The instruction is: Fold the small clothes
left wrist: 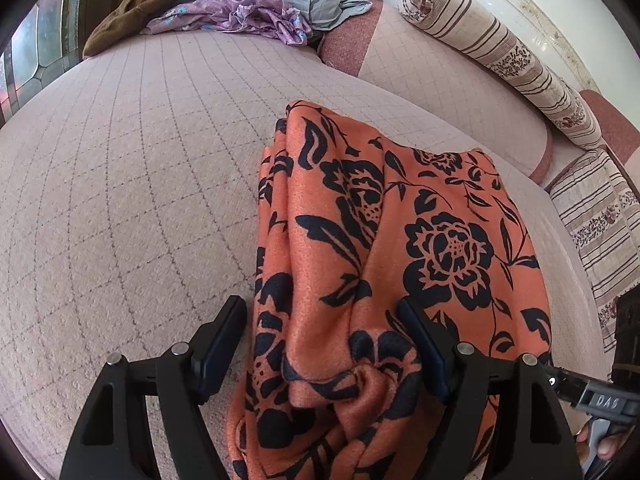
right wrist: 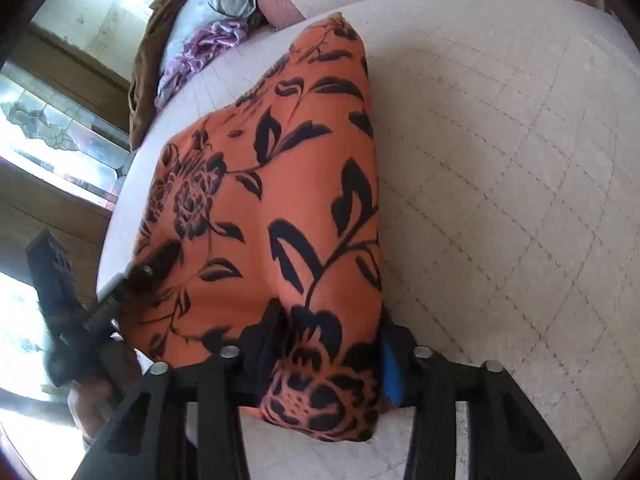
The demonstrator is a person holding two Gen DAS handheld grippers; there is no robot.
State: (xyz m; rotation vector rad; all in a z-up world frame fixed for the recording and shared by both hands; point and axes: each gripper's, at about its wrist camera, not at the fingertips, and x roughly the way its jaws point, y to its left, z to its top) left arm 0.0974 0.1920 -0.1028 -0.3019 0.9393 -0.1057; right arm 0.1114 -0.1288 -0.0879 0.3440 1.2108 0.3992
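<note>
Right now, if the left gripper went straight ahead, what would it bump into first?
Probably the orange flowered cloth, which already lies between the fingers of the left gripper and stretches ahead over the bed.

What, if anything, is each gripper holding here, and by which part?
The right gripper is shut on the near edge of the orange floral garment. The left gripper straddles bunched cloth at its near end; jaws open, no pinch yet.
</note>
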